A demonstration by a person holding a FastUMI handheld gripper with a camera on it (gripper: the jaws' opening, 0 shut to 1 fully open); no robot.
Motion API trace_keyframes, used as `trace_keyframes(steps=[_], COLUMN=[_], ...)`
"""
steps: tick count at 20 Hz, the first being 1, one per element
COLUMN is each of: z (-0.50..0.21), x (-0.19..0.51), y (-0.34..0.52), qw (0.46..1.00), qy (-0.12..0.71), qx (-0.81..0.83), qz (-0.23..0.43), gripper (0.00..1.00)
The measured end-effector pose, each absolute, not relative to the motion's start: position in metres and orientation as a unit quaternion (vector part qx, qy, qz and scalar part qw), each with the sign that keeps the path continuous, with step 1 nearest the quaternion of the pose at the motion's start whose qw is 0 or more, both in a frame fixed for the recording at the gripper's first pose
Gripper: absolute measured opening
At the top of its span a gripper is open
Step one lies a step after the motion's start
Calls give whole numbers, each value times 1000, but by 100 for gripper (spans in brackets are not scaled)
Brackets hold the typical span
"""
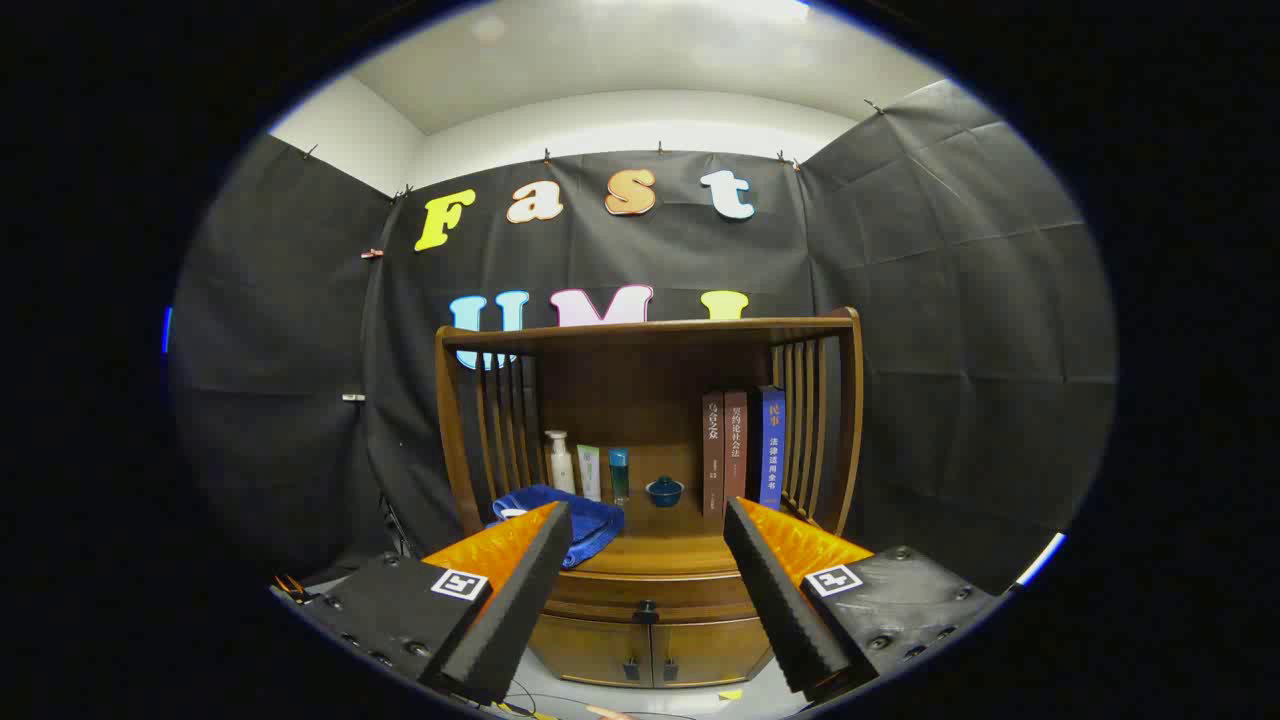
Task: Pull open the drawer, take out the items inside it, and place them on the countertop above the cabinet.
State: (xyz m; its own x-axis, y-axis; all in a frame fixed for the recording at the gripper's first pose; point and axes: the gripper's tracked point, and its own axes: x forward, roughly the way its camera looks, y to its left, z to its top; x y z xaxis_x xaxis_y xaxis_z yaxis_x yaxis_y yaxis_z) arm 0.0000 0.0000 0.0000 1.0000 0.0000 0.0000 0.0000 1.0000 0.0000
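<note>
Across the lower middle of the frame stands a brown wooden cabinet (650,640) with slatted sides; its shallow drawer (650,598) is shut, its long axis running left to right, front and dark round knob (646,607) facing the camera, above two small doors. On the wooden countertop (660,545) above it, from left to right, lie a crumpled blue cloth (590,525), a white pump bottle (560,462), a pale tube (589,471), a slim teal bottle (619,474), a small dark blue lidded bowl (664,490) and three upright books (742,448). Low in the frame the gripper (648,515) stands wide open, holding nothing, its fingers (520,600) well apart either side of the cabinet, short of it.
</note>
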Motion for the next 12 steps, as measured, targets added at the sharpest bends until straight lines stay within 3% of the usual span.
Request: trace_keyframes(steps=[12], z=[6], x=[-3], y=[-3], qw=[1000], qy=[-12], qx=[0], qz=[-6], gripper=[99])
